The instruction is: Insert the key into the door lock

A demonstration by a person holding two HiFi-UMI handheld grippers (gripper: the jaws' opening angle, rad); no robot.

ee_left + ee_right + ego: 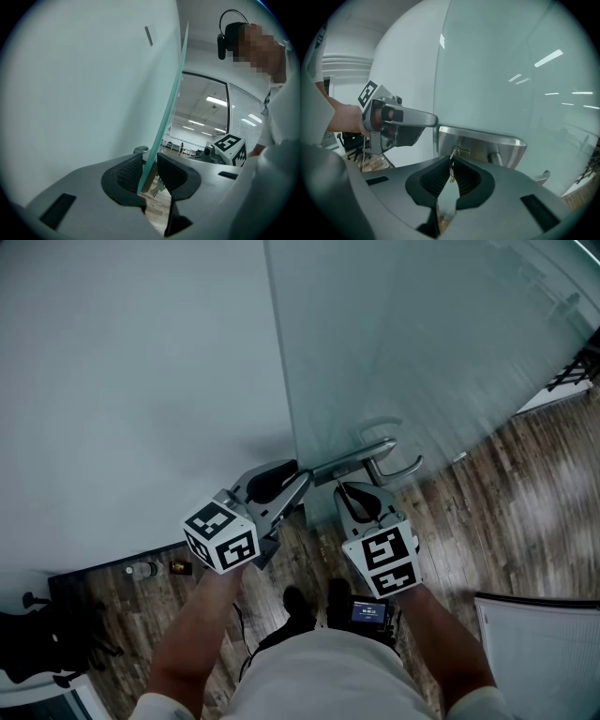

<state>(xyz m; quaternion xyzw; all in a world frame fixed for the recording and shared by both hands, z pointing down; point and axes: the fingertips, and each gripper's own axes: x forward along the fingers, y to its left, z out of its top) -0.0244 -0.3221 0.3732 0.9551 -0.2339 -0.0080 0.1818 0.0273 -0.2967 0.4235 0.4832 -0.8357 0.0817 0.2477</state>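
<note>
- The right gripper [451,165] has its jaws closed on the key [452,156], pinching its head so the blade sticks out ahead of the fingertips; something small, a ring or a second key, hangs down between the pads
- The relation that matters: the key's long axis runs straight along the jaws and points at the lock cylinder [459,150], which sits in the steel lock plate [487,140] at the end nearest the free edge of the glass door [511,70] — dead ahead of the jaws and a touch above them
- The blade's tip is at the keyway, touching it or just entered; how deep it sits cannot be told from these views
- The door handle [396,470] lies on the far side of the cylinder from the door's edge, clear of the key's line
- The left gripper [284,486] is at the door's free edge, its jaws closed across the glass with one pad on each face, so it looks to be steadying the door, not working the lock
- Of the two, the right gripper is the one at the lock; the left sits just beside the plate, on the edge
- As I judge it, the next move is a straight push along the jaw axis — any tilt of the blade against the keyway would likely make it bind, and the door wants bracing against that push
</note>
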